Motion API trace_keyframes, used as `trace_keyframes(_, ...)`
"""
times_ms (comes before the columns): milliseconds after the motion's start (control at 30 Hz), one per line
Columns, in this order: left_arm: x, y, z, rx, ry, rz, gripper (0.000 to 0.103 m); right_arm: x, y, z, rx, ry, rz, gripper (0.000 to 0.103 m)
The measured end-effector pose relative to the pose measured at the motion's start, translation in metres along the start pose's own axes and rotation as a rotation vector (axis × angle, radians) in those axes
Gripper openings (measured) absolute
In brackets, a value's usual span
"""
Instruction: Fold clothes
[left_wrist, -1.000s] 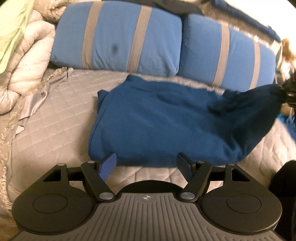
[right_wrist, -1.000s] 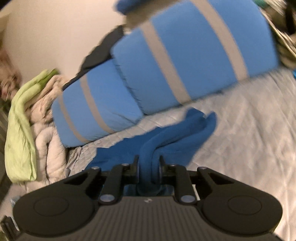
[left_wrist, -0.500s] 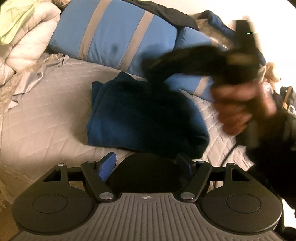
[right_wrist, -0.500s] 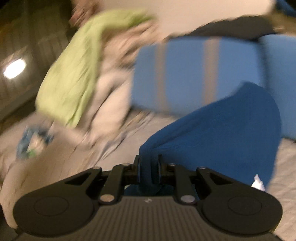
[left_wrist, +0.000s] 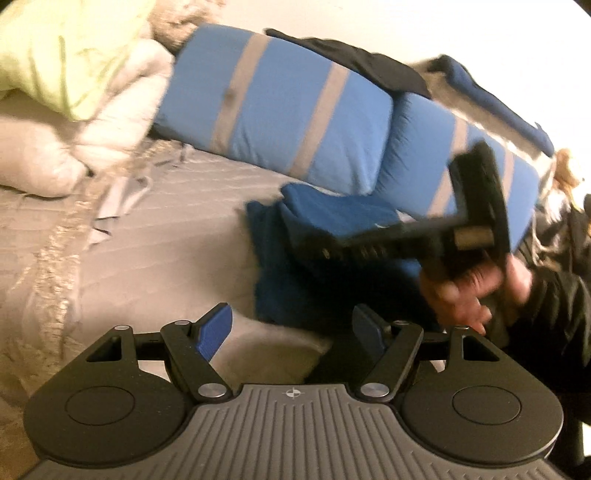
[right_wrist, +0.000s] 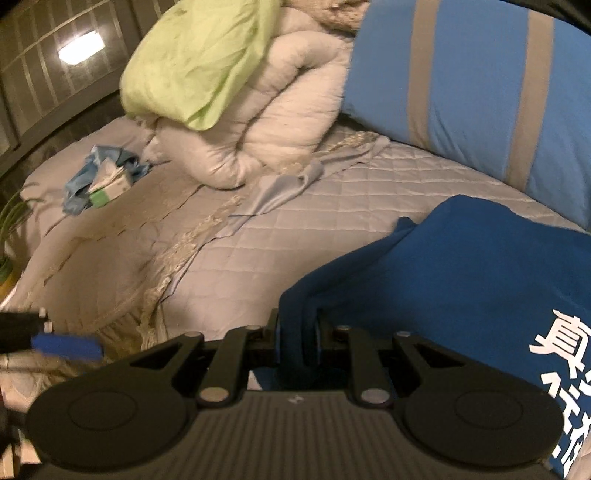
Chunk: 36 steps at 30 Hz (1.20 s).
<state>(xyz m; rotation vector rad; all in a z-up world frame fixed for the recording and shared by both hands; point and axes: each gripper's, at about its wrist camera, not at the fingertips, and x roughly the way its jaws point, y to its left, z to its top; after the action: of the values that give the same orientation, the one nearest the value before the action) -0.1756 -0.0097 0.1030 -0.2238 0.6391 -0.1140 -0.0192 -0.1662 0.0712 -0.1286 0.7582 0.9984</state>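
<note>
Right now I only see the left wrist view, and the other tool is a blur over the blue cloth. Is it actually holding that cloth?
Observer: Yes. The right wrist view shows the right gripper with its fingers closed on a bunched fold of the blue garment.
Operator: Anything on the garment I can't see?
Observer: White printed characters near its lower right edge.
Operator: What's further along the bed?
Observer: A small green-and-white box on crumpled light-blue cloth, beyond the white comforter.
</note>
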Motion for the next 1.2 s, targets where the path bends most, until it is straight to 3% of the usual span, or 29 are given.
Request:
trace_keyframes(200, 0.009, 0.013, 0.017, -0.075, -0.018, 0.024, 0.072, 0.013, 0.016, -0.011, -0.071, 0.027, -0.022, 0.018)
trace_keyframes(267, 0.014, 0.014, 0.022, -0.081, -0.017, 0.025, 0.072, 0.010, 0.016, -0.011, -0.075, 0.018, -0.022, 0.039)
trace_keyframes(367, 0.021, 0.016, 0.027, -0.083, -0.010, 0.019, 0.072, -0.012, 0.013, -0.010, -0.059, -0.025, -0.001, 0.086)
trace_keyframes(533, 0.035, 0.017, 0.035, -0.091, -0.001, -0.007, 0.071, -0.069, -0.004, -0.017, -0.069, -0.138, -0.101, 0.099)
trace_keyframes(700, 0.055, 0.014, 0.052, -0.103, -0.019, -0.156, 0.071, -0.101, -0.052, -0.038, 0.035, -0.171, -0.232, 0.102)
trace_keyframes(867, 0.096, 0.014, 0.070, -0.184, 0.059, -0.313, 0.071, -0.099, -0.095, -0.072, 0.190, -0.169, -0.293, 0.102)
trace_keyframes(1067, 0.147, 0.029, 0.071, -0.297, 0.264, -0.321, 0.070, -0.086, -0.106, -0.090, 0.251, -0.160, -0.256, 0.102)
trace_keyframes(1200, 0.158, 0.040, 0.065, -0.350, 0.317, -0.322, 0.070, -0.087, -0.108, -0.090, 0.259, -0.161, -0.235, 0.102)
